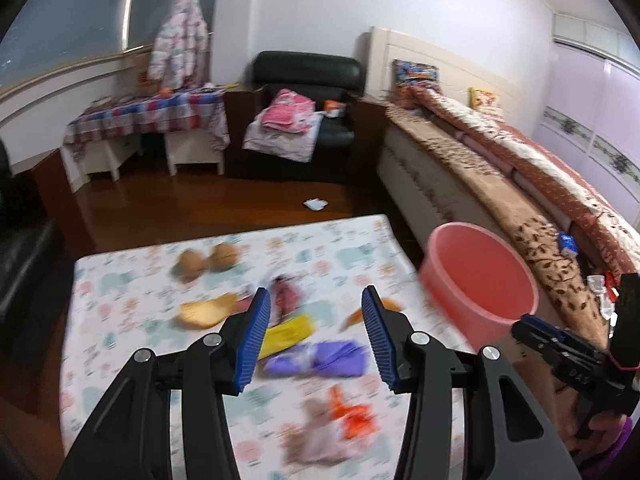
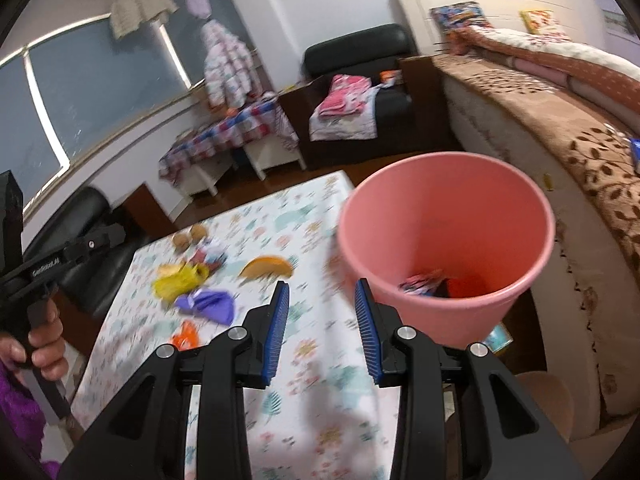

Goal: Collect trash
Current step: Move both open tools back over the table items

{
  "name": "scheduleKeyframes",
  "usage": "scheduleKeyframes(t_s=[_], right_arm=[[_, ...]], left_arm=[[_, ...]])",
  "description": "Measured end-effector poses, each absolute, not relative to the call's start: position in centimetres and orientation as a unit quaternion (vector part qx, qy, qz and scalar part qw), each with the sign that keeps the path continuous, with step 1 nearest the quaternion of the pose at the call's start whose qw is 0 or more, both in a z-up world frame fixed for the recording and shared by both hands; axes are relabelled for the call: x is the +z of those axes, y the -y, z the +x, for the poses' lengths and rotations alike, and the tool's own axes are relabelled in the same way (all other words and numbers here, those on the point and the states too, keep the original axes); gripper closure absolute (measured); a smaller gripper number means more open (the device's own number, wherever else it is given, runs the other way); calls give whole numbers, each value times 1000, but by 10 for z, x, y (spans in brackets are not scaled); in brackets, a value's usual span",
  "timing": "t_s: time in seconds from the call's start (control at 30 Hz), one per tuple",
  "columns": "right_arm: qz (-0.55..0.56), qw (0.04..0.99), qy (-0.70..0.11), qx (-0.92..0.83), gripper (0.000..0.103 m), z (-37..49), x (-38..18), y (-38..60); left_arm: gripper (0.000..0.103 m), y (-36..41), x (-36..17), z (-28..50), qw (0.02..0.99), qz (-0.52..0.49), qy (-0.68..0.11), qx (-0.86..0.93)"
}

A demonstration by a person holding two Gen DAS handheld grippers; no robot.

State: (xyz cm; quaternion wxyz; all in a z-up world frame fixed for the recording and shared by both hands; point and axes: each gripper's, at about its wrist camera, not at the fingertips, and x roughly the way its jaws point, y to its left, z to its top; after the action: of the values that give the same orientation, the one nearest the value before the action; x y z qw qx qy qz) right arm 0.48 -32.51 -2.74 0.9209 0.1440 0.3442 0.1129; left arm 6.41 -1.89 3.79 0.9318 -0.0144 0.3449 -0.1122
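Counted on the patterned table [image 1: 120, 280]: two brown round pieces [image 1: 208, 261] side by side, one yellow wrapper [image 1: 289, 333], one purple wrapper [image 1: 318, 361], one orange wrapper [image 1: 352, 412], one orange curved peel [image 2: 267, 267]. One pink bucket [image 2: 444, 216] holds at least two scraps; exact count unclear. One white scrap [image 1: 315, 203] on the floor.

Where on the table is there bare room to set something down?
Free: the near strip of table between the purple wrapper and the bucket, and the far corner beyond the nuts. Crowded: the middle-left, around the yellow wrapper.
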Motion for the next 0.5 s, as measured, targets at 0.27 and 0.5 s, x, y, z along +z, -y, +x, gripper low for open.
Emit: scheduleKeyframes(t_s=[0.27, 0.5], right_arm=[[109, 908, -376, 152, 68, 4, -38, 289], [88, 899, -393, 171, 68, 7, -44, 272]], left_arm=[[53, -26, -1, 54, 918, -21, -390, -67], [53, -19, -19, 68, 909, 17, -408, -87]])
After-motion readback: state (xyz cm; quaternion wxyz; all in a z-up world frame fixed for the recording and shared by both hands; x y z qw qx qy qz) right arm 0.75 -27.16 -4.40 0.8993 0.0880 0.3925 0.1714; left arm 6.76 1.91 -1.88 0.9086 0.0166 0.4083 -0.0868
